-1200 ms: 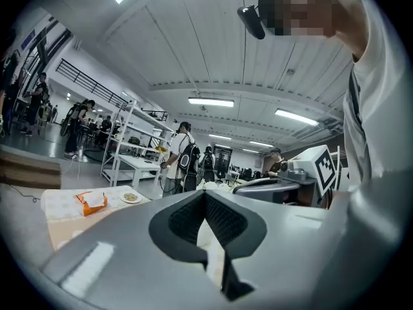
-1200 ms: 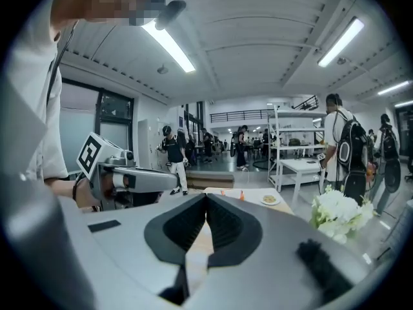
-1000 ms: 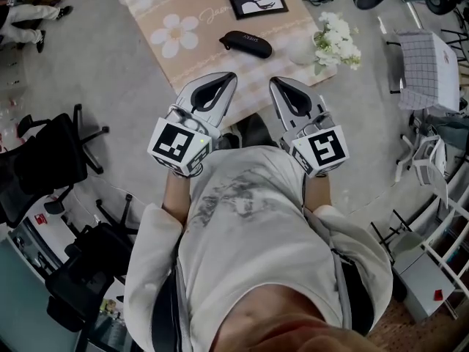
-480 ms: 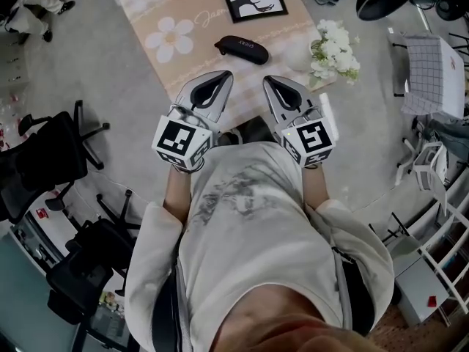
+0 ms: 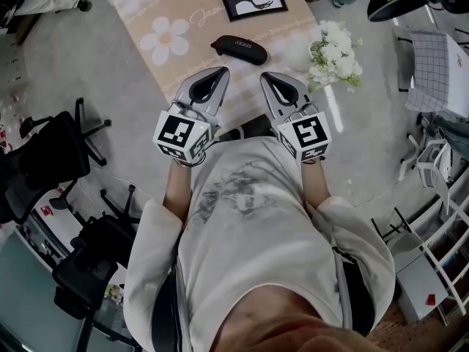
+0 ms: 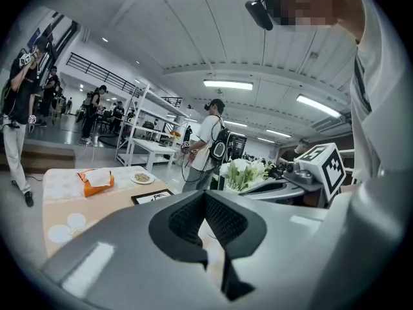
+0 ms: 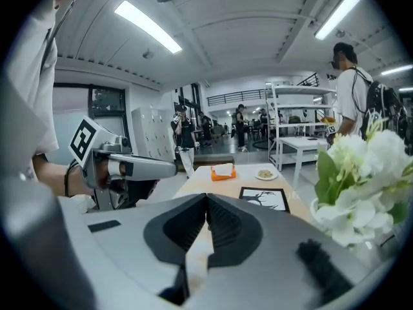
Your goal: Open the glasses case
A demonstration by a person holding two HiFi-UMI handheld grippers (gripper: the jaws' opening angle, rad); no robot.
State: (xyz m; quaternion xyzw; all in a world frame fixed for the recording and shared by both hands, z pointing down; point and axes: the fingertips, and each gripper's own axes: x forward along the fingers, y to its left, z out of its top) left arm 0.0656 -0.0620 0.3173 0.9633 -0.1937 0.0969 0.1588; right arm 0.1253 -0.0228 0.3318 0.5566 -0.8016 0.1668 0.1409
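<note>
Black case [image 5: 239,49] lies closed on the beige mat [image 5: 293,31], just beyond the left gripper [image 5: 223,72] and right gripper [image 5: 264,76], both shut tight and empty, poised side by side, presumably to flank it for opening.

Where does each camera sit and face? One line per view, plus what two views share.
Head view: on the person's head, facing steeply down at the black oblong glasses case; torso, forearms show.
Left gripper view: on the left hand-held gripper, along its shut jaws; torso at right.
Right gripper view: on the right hand-held gripper, likewise; torso at left.
Shared: both gripper views show the framed black-and-white deer picture.
</note>
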